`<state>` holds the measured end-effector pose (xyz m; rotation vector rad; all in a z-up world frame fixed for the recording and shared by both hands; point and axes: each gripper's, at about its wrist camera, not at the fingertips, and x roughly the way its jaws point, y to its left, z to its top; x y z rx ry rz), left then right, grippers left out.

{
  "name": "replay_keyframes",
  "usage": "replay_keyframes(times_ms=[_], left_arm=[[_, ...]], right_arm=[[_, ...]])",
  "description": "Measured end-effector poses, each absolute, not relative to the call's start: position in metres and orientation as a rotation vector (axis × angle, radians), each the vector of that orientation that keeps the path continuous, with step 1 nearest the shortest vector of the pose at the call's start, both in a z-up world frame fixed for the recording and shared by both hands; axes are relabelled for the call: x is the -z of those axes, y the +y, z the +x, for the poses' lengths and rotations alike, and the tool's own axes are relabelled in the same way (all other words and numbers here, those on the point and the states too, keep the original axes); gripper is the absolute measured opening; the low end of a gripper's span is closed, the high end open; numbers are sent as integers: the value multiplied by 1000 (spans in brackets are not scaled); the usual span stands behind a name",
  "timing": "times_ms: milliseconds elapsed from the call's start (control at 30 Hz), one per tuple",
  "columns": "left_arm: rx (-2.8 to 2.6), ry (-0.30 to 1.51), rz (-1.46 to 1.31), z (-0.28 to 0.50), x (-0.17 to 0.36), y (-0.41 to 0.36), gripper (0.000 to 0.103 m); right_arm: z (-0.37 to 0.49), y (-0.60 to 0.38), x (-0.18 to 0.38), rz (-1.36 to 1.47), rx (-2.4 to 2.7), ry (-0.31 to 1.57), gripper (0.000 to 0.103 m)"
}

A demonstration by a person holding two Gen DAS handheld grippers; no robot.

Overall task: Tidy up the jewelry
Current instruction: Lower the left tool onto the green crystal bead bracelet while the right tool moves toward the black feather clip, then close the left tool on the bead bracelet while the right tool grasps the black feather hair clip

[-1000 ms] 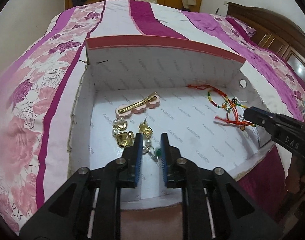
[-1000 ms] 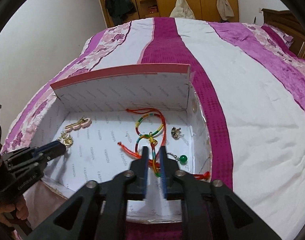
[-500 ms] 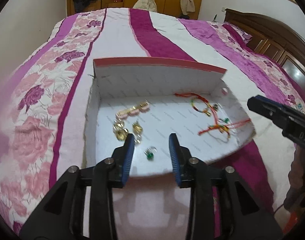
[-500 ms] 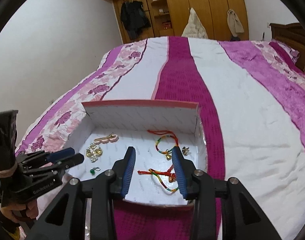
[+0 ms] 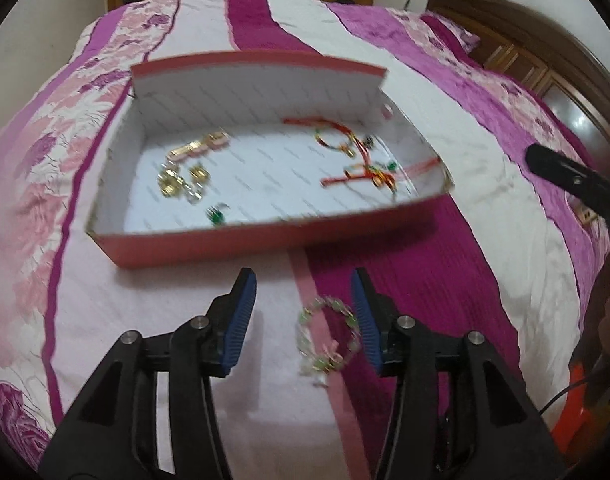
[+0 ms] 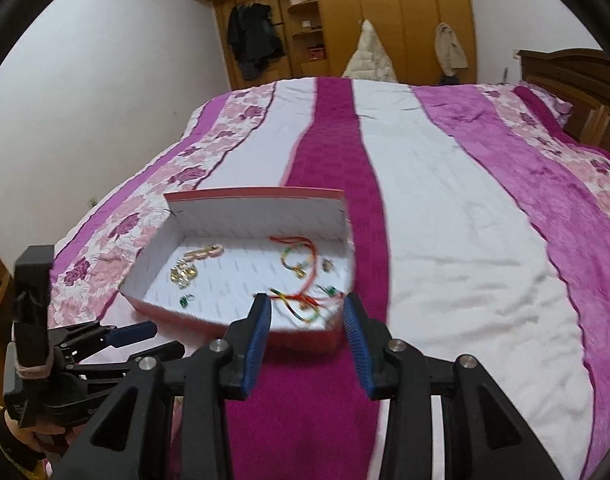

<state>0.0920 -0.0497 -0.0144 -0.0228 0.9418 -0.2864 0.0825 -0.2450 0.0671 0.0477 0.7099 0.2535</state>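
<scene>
Here both tongs, left and right, hover released before the box, a bracelet under the left.

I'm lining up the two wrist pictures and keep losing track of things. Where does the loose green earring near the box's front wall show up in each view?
Left wrist: the green earring lies on the box floor, lower left of centre, just behind the front wall.
Right wrist: the same earring sits left of centre, near the front-left wall.
Shared landmark: the box with its red-edged tall back wall.
</scene>
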Motion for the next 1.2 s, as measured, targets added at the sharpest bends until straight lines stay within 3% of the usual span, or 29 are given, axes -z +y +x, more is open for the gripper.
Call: replay_keyframes(times_ms=[333,600,700,933,967,1000,1200], left_arm=[[283,1044,34,78,46,-70,44],[237,989,102,70,56,-81,44],[248,978,74,67,55,-79,31],[272,958,29,60,50,-74,17],[274,957,21,60,49,-72,4],[276,950,6,58,46,-69,0],[285,918,-26,44,33,-56,0]], right_arm=[[33,-279,-45,72,-169,744,46],[16,-297,-24,126,-145,791,47],[11,-302,-19,146,-136,802,47],[2,-305,-11,178,-120,820,48],[0,-304,-11,181,-119,822,48],[-2,-303,-11,182,-120,824,48],[-15,-292,-11,188,-136,833,48]])
